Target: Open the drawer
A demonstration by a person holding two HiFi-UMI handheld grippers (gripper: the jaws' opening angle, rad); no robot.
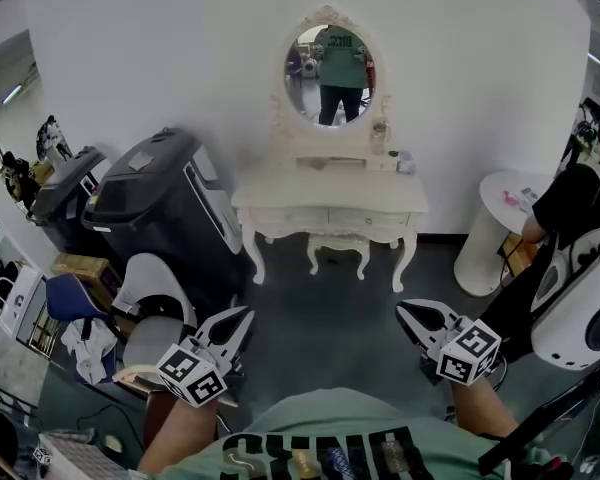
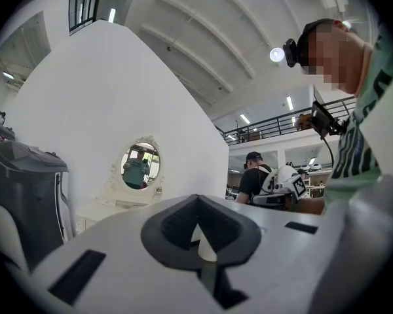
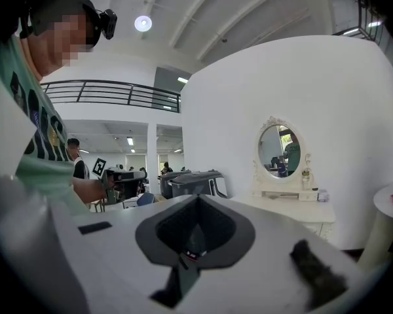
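A white dressing table (image 1: 330, 196) with an oval mirror (image 1: 329, 73) stands against the white wall, straight ahead. Its drawers (image 1: 365, 218) sit flush in the front, closed. My left gripper (image 1: 244, 314) is low at the left and my right gripper (image 1: 404, 310) low at the right, both well short of the table and pointing toward it. Both have their jaws together with nothing between them. In the left gripper view the left gripper (image 2: 198, 199) has the table (image 2: 97, 212) far off at the left. In the right gripper view the right gripper (image 3: 196, 199) has the table (image 3: 295, 205) at the right.
A small white stool (image 1: 337, 247) is tucked under the table. A large black machine (image 1: 165, 200) and a grey chair (image 1: 156, 306) stand at the left. A round white table (image 1: 498, 230) and a seated person (image 1: 575, 200) are at the right. Dark floor lies between me and the dressing table.
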